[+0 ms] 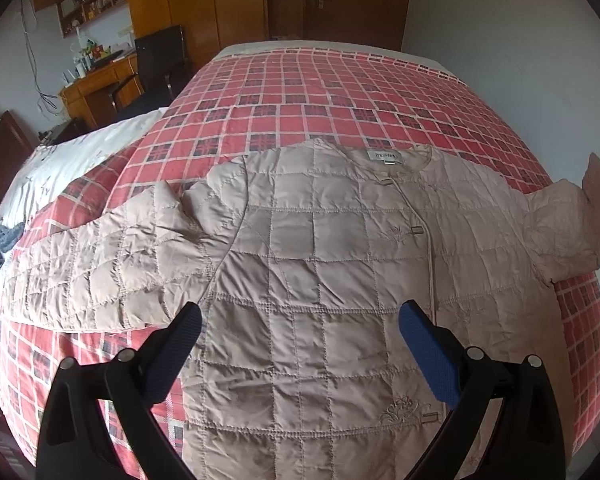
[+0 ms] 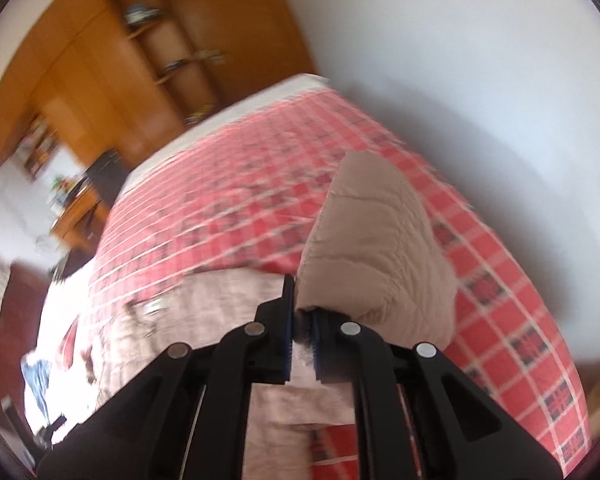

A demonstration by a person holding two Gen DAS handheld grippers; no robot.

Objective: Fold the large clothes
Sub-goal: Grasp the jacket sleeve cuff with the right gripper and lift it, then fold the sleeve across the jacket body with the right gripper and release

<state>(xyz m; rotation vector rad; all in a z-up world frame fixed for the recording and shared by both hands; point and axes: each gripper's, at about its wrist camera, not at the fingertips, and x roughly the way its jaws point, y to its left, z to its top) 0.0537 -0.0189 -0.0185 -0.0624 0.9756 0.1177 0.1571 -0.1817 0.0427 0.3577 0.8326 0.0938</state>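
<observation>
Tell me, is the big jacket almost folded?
Not yet. Done: the jacket lies spread flat, front up, on the checked bed cover. In hand: the right hand-held gripper pinches one sleeve cuff and lifts it. Left: the other sleeve is spread out; the left hand-held gripper is open.

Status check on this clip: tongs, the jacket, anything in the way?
Left tongs open, over quilted jacket front. Right tongs shut on sleeve cuff, lifted. Jacket spread face-up on plaid bedspread, left sleeve flat. Nothing in the way.
</observation>
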